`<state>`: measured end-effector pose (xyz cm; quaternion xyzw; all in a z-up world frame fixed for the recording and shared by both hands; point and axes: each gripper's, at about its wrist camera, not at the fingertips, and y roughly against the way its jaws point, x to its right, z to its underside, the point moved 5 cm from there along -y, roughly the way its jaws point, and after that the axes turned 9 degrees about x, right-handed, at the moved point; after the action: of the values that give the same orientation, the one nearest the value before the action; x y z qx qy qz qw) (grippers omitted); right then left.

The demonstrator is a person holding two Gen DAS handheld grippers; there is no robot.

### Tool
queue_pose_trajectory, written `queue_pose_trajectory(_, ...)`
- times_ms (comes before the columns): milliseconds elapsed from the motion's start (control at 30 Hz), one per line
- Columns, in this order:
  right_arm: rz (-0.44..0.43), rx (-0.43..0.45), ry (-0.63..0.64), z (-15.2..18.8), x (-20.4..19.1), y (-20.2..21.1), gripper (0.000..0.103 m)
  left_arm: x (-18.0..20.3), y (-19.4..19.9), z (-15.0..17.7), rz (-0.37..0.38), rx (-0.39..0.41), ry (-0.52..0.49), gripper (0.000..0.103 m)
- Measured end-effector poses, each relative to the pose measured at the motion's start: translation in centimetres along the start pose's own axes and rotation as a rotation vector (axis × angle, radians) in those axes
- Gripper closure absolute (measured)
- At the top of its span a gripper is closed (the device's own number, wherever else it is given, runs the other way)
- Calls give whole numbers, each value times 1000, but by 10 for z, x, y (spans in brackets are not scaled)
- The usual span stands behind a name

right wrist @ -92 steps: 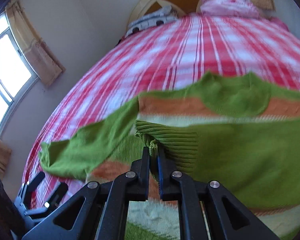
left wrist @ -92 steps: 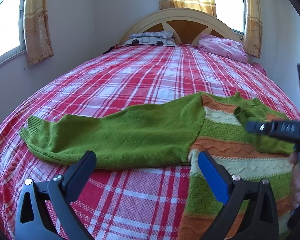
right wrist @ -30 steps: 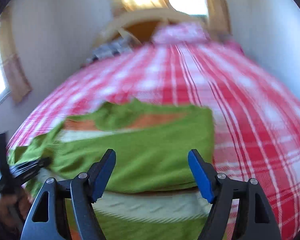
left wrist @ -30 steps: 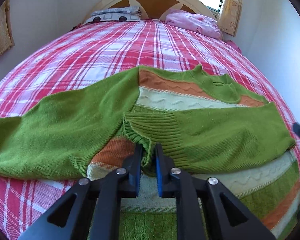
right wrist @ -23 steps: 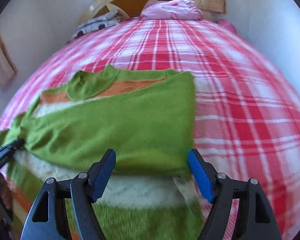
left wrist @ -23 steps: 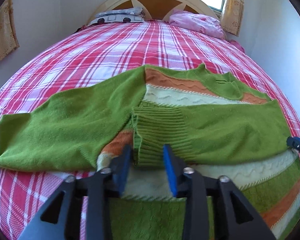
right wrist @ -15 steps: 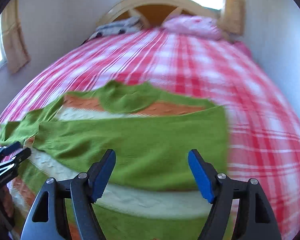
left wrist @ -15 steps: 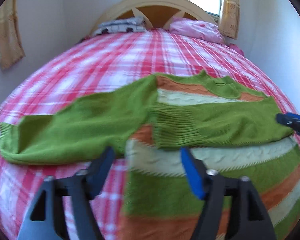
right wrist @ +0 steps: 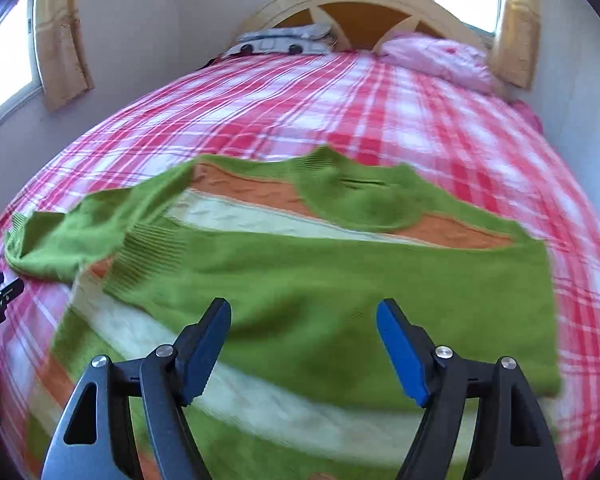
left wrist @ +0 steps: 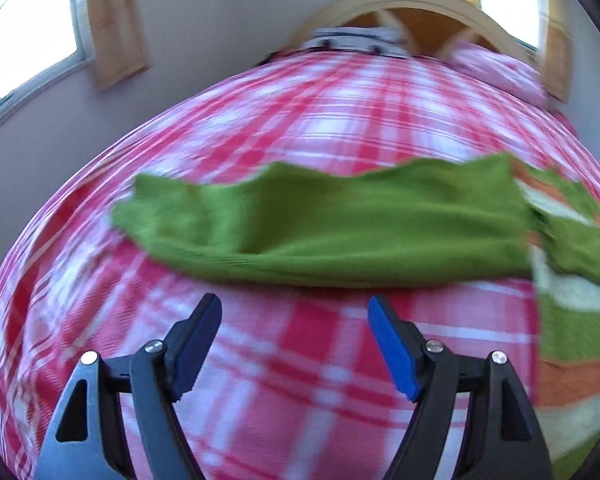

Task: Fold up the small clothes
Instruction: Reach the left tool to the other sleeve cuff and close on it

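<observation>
Sweater (right wrist: pixel 340 280), green with orange and cream stripes, lies spread flat on the bed's red-and-white checked cover (right wrist: pixel 420 120), its neck opening toward the headboard. One green sleeve (right wrist: pixel 300 272) is folded across the chest, its ribbed cuff ending near the other armpit. The other sleeve (left wrist: pixel 320 224) stretches straight out to the side over the checks, flat and a little wavy along its far edge, with its cuff at the far left of my left camera's view.

My left tongs (left wrist: pixel 294 312) have just been opening and now stand wide apart with nothing between them; they hang over bare checked cover, just short of the near edge of the outstretched sleeve. In my right camera they show only as a dark tip at the left edge. My right tongs (right wrist: pixel 304 316) are also spread wide and grip nothing; they hang over the folded sleeve and the cream stripe below it, not touching the knit as far as I can tell.

At the head of the bed a curved wooden headboard (right wrist: pixel 360 4) stands against the wall, with a grey patterned pillow (right wrist: pixel 284 40) to the left and a pink pillow (right wrist: pixel 440 60) to the right. Yellow curtains (right wrist: pixel 62 40) hang beside the windows. Both views are somewhat blurred.
</observation>
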<state>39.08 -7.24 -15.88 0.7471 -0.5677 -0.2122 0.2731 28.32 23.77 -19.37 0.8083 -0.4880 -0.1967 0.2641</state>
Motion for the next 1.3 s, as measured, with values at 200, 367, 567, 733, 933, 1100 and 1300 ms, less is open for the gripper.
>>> queue_pose_trajectory(200,17,-41,48,21,-36,-14,27,-68,-14,-6,-105,-8,135,25)
queue_pose_trajectory(367,-25,-17,12,34,-36,-5,26,-113,-26,-14,-166,3,235,25)
queue_pose_trajectory(567,-6,-4,62,38,-43,-4,16,-132,-40,-19,-139,-5,361,25)
queue_pose_trajectory(733,10,-4,89,40,-46,-4,15,-130,-60,-23,-119,-35,400,26)
queue_pose_trajectory(933,9,-2,86,40,-45,-4,15,-138,-73,-30,-110,-26,459,36)
queue_pose_trajectory(1100,9,-1,84,40,-45,-4,15,-146,-73,-30,-64,-17,498,96)
queue_pose_trajectory(1300,11,0,86,40,-46,-4,15,-151,-51,-40,-10,70,528,97)
